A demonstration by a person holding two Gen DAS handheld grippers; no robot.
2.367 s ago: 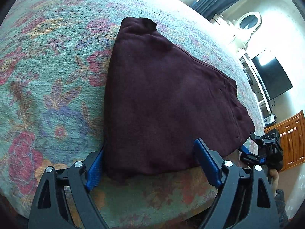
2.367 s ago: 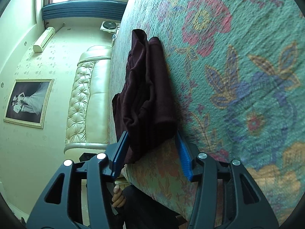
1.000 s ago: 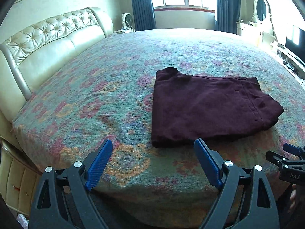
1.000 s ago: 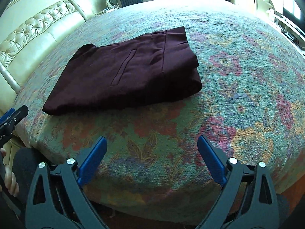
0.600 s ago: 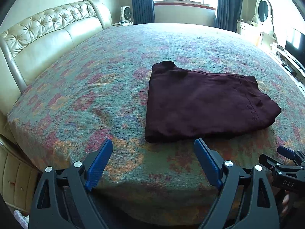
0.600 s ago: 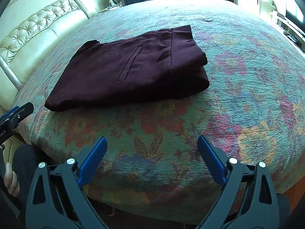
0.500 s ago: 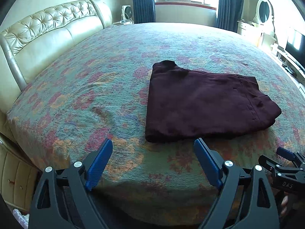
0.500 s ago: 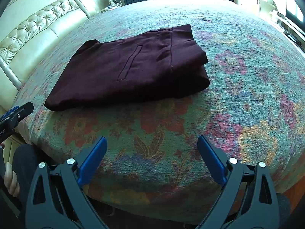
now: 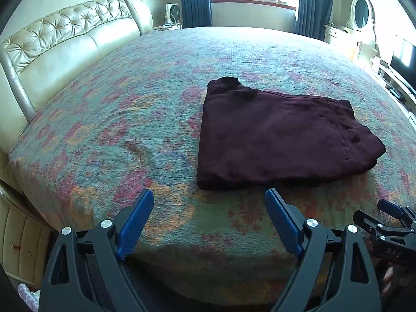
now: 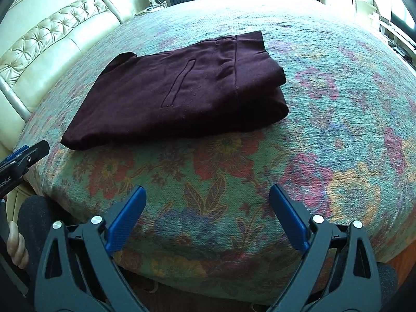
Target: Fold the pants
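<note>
Dark maroon pants (image 9: 275, 135) lie folded into a flat stack on the floral bedspread (image 9: 124, 119), near the bed's front edge. In the right wrist view the pants (image 10: 182, 88) show a welt pocket and the waistband on the right. My left gripper (image 9: 208, 221) is open and empty, held just off the bed's edge, short of the pants' near left corner. My right gripper (image 10: 208, 215) is open and empty, held back from the bed's edge, well short of the pants. Each gripper shows at the edge of the other's view.
A tufted cream leather headboard (image 9: 65, 49) runs along the left side of the bed. A window with dark blue curtains (image 9: 195, 0) is at the back. A white dresser with an oval mirror (image 9: 361, 13) and a TV (image 9: 403, 54) stand at right.
Both grippers have let go of the pants, opened, and pulled back from close against the fabric to off the bed's front edge. In the last half second almost nothing moved.
</note>
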